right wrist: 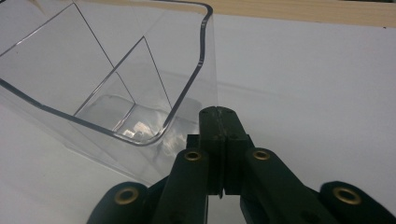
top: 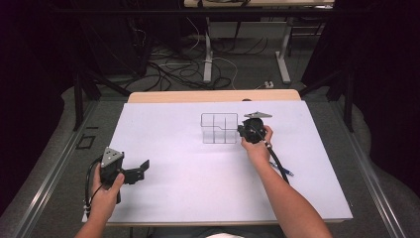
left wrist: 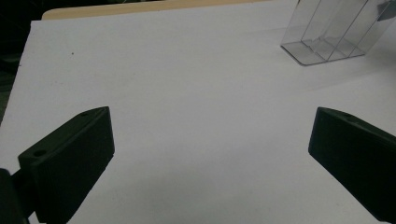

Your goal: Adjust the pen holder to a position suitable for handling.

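The right tool (right wrist: 218, 112) is pinched on the clear organizer's (top: 219, 128) wall, the left tool (left wrist: 210, 154) held wide, so a steady repositioning seems called for next.

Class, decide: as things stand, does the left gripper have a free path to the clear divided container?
Probably yes: only bare white table lies between the open left gripper and the clear container.
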`<state>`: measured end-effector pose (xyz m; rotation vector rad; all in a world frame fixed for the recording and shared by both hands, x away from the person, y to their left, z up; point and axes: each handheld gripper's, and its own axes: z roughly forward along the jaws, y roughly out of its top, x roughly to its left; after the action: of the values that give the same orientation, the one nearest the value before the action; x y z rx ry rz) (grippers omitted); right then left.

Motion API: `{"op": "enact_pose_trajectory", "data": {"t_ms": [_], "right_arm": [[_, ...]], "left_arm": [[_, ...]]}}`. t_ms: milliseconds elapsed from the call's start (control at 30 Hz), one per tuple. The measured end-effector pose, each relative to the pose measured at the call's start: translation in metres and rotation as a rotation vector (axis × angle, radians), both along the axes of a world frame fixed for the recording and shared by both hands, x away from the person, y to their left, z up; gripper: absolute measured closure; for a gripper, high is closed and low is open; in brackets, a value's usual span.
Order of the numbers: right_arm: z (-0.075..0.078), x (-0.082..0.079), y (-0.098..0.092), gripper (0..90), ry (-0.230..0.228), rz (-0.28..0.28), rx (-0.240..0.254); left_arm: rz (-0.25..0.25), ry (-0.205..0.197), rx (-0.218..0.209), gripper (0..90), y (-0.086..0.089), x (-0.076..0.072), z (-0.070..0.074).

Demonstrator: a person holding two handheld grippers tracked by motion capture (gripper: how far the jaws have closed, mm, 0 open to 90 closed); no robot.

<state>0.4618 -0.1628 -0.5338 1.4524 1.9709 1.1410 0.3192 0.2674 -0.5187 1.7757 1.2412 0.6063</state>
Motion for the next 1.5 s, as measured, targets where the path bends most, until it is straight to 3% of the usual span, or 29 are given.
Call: {"op": "enact_pose_trajectory", "data": {"t_ms": [467, 967, 1500], "right_arm": [[0.003, 0.006, 0.014, 90.0, -0.006, 0.027, -0.017], [0.001, 0.011, 0.014, 90.0, -0.01, 0.044, -0.012], [0.01, 0.013, 0.018, 86.1, -0.014, 0.028, -0.041]], "left_arm": [[-0.002, 0.001, 0.0, 0.2, 0.001, 0.0, 0.0], [-0.003, -0.001, -0.003, 0.2, 0.001, 0.0, 0.0], [-0.001, -0.002, -0.006, 0.2, 0.003, 0.0, 0.0]]}}
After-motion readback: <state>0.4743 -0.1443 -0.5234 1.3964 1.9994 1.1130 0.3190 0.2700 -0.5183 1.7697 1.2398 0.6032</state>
